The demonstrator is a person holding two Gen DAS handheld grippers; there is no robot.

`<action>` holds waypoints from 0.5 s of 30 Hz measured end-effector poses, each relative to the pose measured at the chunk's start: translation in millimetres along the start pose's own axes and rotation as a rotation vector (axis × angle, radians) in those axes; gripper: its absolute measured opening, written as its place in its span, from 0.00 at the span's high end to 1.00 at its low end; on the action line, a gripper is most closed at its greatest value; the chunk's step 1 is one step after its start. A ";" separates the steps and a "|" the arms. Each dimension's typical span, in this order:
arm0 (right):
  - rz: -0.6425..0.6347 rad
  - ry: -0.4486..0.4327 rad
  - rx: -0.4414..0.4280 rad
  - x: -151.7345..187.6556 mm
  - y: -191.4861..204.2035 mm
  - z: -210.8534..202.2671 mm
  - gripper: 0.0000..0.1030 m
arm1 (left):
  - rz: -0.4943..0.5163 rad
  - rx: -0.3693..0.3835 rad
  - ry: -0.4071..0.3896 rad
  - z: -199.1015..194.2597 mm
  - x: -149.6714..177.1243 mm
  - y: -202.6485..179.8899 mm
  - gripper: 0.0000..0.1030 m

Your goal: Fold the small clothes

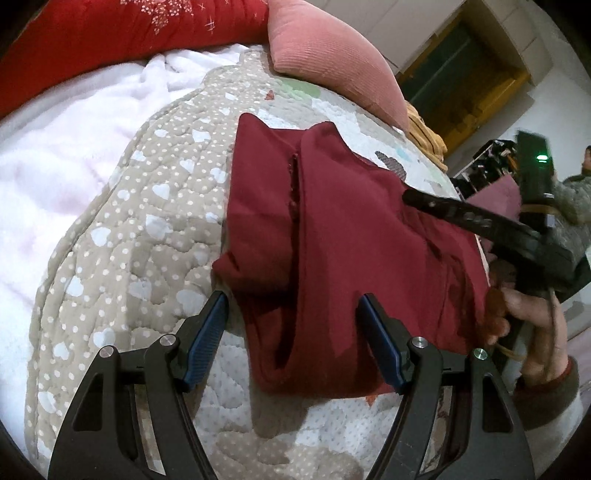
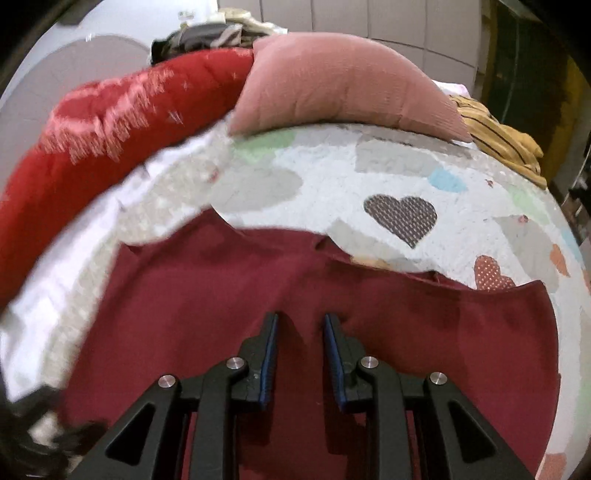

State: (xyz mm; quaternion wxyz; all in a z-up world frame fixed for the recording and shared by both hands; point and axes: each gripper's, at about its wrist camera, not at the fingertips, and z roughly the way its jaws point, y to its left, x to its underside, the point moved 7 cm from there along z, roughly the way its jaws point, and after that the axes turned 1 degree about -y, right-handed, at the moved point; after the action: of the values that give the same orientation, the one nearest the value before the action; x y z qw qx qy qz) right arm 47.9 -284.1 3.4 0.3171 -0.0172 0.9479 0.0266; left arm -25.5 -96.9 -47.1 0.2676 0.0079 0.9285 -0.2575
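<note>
A dark red garment [image 1: 332, 229] lies partly folded on the quilted bedspread [image 1: 129, 229]. My left gripper [image 1: 291, 310] is wide open and empty, its jaws either side of the garment's near edge. My right gripper [image 1: 410, 195] shows at the right of the left wrist view, over the garment's right side. In the right wrist view the right gripper [image 2: 300, 321] hovers over the garment [image 2: 221, 288] with a narrow gap between its blue pads; nothing is held between them.
A pink cushion [image 1: 325, 55] and a red duvet [image 1: 110, 33] lie at the head of the bed. A white blanket [image 1: 55, 147] lies at the left. A yellow striped garment [image 2: 498, 136] sits by the cushion. The bed's right edge is close.
</note>
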 end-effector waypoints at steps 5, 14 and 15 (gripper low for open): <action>-0.082 0.038 -0.012 9.3 23.3 7.8 0.66 | 0.007 -0.004 -0.015 1.5 -0.1 0.2 0.29; -0.039 0.076 -0.106 -8.3 59.7 9.6 0.61 | -0.008 0.034 -0.005 0.4 -2.5 2.0 0.29; -0.044 0.080 -0.127 -8.9 67.0 8.6 0.58 | -0.010 0.039 -0.006 0.3 -2.7 2.3 0.29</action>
State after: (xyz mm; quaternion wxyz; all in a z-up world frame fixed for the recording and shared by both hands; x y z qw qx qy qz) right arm 56.8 -216.6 4.5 0.2776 -0.0592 0.9556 0.0792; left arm -22.7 -94.7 -47.1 0.2687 0.0080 0.9226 -0.2768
